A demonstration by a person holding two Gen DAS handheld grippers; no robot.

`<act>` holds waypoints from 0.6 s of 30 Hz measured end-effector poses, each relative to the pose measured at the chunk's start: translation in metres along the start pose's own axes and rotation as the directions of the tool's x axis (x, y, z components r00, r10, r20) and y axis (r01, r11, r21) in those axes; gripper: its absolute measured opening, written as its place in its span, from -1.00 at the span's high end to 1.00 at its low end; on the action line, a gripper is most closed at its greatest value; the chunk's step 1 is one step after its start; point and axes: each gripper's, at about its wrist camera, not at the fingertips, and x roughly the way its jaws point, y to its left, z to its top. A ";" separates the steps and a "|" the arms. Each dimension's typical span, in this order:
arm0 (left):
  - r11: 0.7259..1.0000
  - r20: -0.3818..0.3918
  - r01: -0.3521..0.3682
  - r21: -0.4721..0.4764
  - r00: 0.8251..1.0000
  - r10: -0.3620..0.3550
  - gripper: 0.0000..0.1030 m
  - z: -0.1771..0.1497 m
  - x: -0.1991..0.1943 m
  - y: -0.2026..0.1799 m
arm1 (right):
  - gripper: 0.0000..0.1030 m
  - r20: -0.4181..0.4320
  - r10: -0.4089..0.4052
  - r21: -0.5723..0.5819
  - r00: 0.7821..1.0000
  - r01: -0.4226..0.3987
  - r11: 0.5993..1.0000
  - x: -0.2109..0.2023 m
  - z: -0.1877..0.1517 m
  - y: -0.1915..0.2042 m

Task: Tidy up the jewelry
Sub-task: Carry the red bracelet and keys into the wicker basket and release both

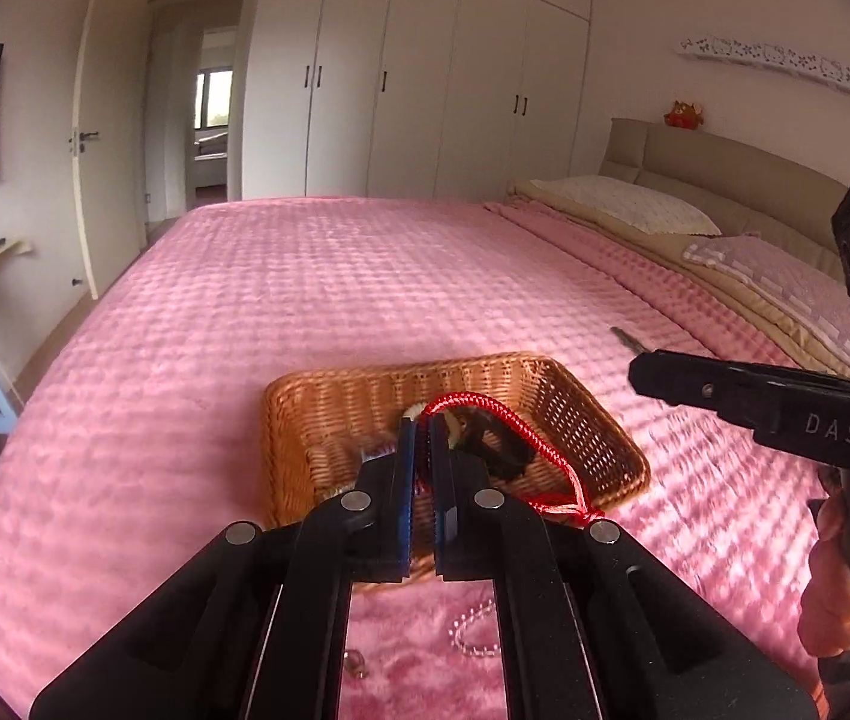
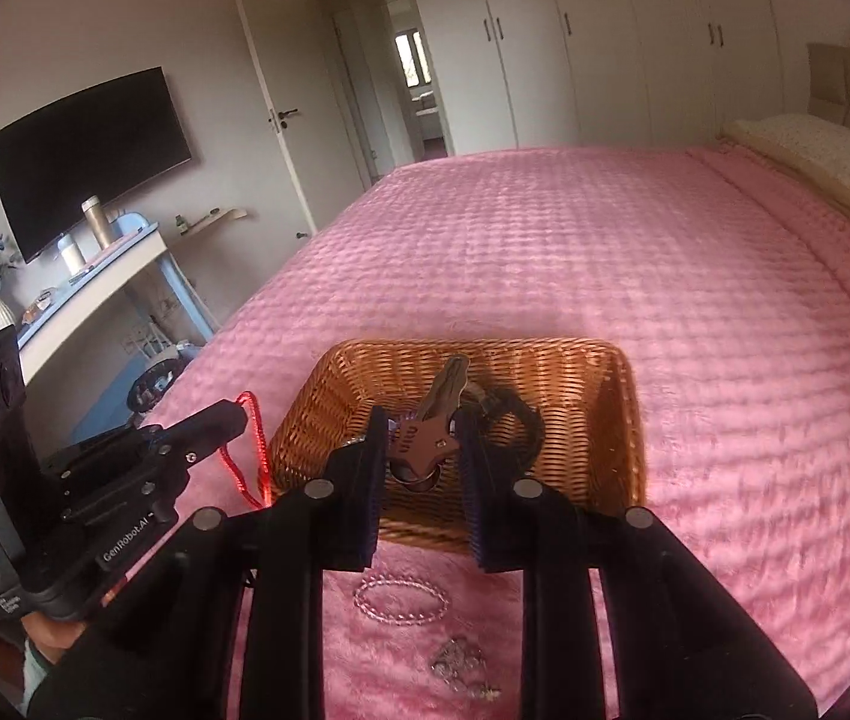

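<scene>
Hanging from the left gripper [image 1: 422,426], a red cord [image 1: 520,420] loops over the wicker basket [image 1: 329,408]; its jaws are closed on the cord. Right gripper [image 2: 422,420], over the same basket, is clamped on a key [image 2: 425,432] with dark strap trailing. Basket sits on the pink bedspread [image 1: 365,276]. On the near side lie a bead bracelet [image 2: 401,600] and a small silver piece [image 2: 460,666].

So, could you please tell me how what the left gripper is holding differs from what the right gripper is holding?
The left gripper is nearly shut, pinching a thin red braided cord; the right gripper is wider, clamping a rigid metal key. The cord loops and trails over the wicker basket rim; the key points straight ahead. Both are held above that basket.
</scene>
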 end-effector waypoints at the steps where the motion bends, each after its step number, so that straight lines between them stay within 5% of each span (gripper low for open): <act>1: 1.000 -0.003 0.001 -0.010 1.000 -0.001 0.96 0.004 0.009 0.003 | 0.61 -0.019 0.009 0.006 1.000 -0.009 1.000 0.015 0.007 -0.002; 7: 0.999 -0.053 -0.021 -0.038 0.998 0.019 0.96 0.007 0.057 0.022 | 0.61 -0.151 0.088 0.076 0.985 -0.077 0.994 0.097 0.028 -0.013; 18: 0.999 -0.164 -0.047 -0.019 0.986 0.043 0.96 -0.020 0.113 0.037 | 0.61 -0.258 -0.018 0.004 0.966 0.020 1.000 0.174 0.024 -0.009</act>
